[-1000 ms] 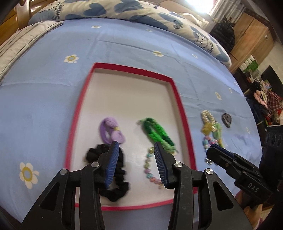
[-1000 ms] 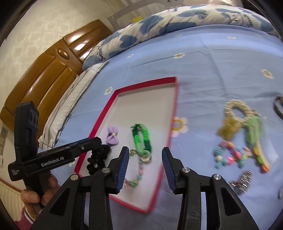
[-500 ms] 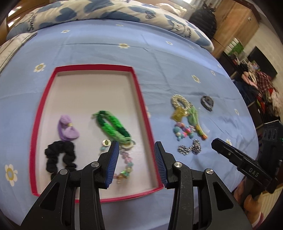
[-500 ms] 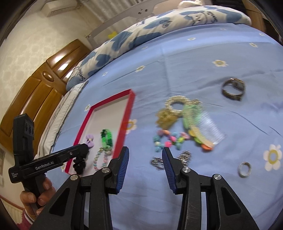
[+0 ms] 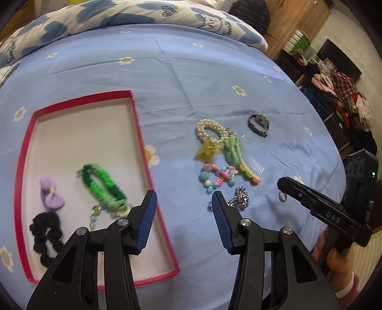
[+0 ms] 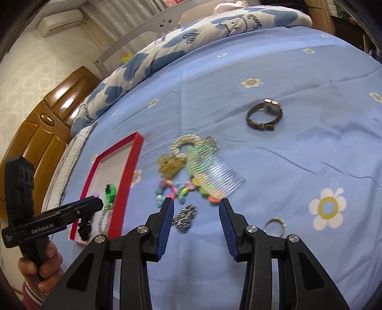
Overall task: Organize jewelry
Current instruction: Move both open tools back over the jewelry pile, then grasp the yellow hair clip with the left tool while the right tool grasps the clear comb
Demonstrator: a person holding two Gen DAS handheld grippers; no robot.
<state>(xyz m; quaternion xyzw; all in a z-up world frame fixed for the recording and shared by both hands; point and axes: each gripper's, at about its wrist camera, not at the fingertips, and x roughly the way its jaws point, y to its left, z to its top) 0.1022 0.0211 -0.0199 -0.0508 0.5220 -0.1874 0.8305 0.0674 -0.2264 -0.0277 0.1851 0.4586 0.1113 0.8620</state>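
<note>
Left gripper (image 5: pixel 183 202) over the near part of the blue bedsheet (image 5: pixel 214 78), jaws apart and just widened further, nothing between the pads; below them, bare sheet and the right rim of the red-edged tray (image 5: pixel 152 190). Right gripper (image 6: pixel 196 209) likewise spread, empty, above the sheet to the right of the tray.

Nearest the bed's front edge: silver chain bracelet (image 6: pixel 184 216) lying loose on the sheet just ahead of the right gripper's left finger, untouched. Small metal ring (image 6: pixel 274 224) to its right, near a printed flower.

Next back, the loose pile, well clear of the tray's right rim: multicoloured bead bracelet (image 5: pixel 216 176), touching a clear-toothed hair comb (image 6: pixel 222 176) trimmed with a green bow (image 5: pixel 231 149); yellow bow clip (image 5: pixel 207 149) and pearl bracelet (image 5: pixel 210 127) overlapping behind. Wristwatch (image 6: pixel 263 115) alone, farther back and to the right, apart from the pile.

In the tray, near end: black scrunchie (image 5: pixel 45 229) at the left, lilac bow (image 5: pixel 51 194) touching its far side, green braided bracelet (image 5: pixel 102 187) toward the right rim, pastel bead string (image 5: pixel 95 213) running from its near end. Tray's far half bare.

Far edge of the bed: blue-and-white patterned quilt (image 5: pixel 133 16).
</note>
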